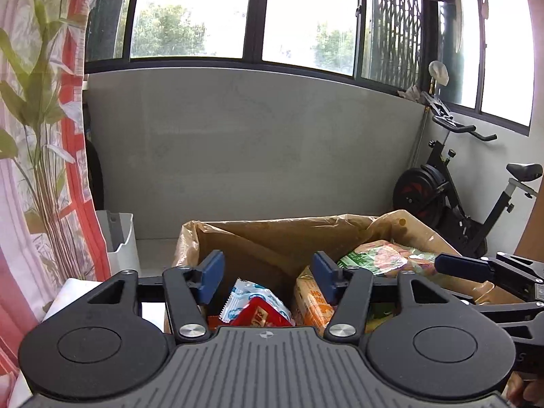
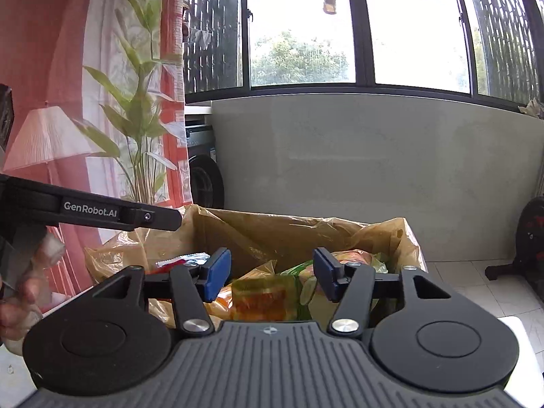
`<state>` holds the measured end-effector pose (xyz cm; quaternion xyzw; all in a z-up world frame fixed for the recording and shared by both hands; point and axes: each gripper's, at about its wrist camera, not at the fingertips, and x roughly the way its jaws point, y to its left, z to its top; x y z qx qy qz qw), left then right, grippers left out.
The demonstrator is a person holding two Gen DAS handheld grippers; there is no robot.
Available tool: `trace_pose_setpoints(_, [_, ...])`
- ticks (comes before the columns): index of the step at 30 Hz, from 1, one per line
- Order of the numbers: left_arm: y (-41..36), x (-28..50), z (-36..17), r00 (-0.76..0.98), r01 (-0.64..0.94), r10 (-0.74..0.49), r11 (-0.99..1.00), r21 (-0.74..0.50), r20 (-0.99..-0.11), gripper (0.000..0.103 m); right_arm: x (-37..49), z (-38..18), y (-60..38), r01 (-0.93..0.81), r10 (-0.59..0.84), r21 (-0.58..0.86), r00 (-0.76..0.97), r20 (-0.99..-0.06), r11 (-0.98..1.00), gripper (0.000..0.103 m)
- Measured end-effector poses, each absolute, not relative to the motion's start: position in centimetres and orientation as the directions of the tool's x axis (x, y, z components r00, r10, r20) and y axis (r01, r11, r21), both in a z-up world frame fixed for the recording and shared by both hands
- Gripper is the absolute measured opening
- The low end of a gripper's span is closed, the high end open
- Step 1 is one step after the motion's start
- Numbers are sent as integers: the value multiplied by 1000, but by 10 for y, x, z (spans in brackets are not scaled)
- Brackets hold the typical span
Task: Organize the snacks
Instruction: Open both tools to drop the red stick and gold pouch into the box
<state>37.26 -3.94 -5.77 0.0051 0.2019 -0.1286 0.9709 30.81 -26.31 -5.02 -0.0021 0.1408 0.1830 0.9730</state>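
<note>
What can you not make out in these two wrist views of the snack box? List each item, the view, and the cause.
- Bottom of the cardboard box: both views, covered by snack packets and each gripper's body.
- Red packet: left wrist view, lower part hidden behind the left gripper.
- Orange packet print: right wrist view, blurred, partly behind the right gripper.
- Exercise bike: cut off in the right wrist view.

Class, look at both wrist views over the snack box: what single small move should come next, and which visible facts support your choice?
Probably lower the left claw onto the red packet directly beneath it. Both the left claw and the right claw hang open and empty above the lined cardboard box, and the red packet lies on top between the left fingers, beside a blue-and-white packet.
</note>
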Motion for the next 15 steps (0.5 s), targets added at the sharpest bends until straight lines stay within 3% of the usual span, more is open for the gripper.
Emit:
trace_pose_setpoints(9, [-5, 332, -77, 850, 292, -316, 949, -122, -422, 60, 255, -58, -289, -389, 407, 120, 885, -227, 913, 63])
trace_pose_setpoints(15, [16, 291, -90, 836, 350, -379, 925, -144, -397, 58, 221, -84, -298, -361, 394, 166, 880, -266, 918, 63])
